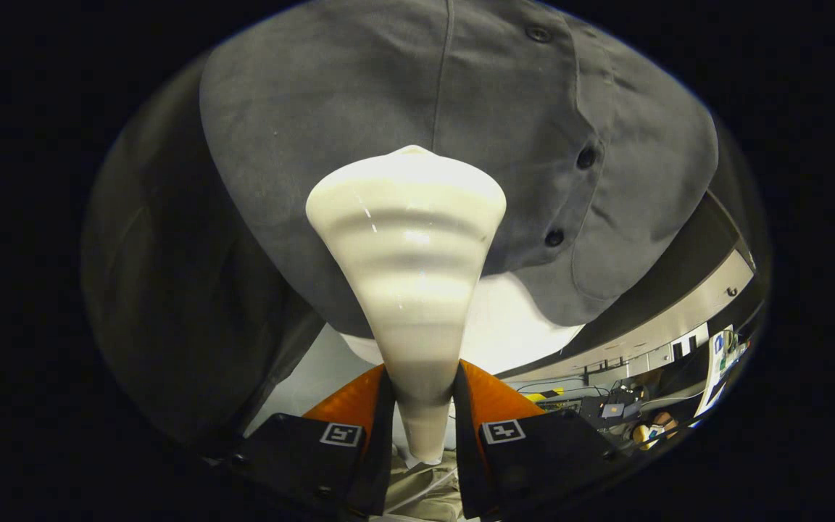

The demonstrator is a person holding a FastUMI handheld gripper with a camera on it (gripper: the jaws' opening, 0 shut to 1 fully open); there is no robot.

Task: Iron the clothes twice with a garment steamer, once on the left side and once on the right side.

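both fingers of your gripper (421,406) are clamped on the narrow handle of the garment steamer (409,246), one pressing each side, so the jaws stand narrow with the handle filling the gap. the steamer flares forward from your grip into its wide ribbed head, and that head sits up against the grey shirt (359,94) hanging ahead of you. you can't tell from this angle whether the face of the head is truly touching the cloth or held just off it, since the head hides its own front.

the head lies just to one side of the vertical seam and well apart from the row of buttons (586,157) on the placket, so by my reading you're in the middle of a steaming pass on one side of the garment; which pass of the two can't be told from here.

for the next move, keep the squeeze firm so the steamer doesn't twist, and draw the head along the panel in a straight stroke, staying close to the fabric. mind the buttons when you cross over for the other side.
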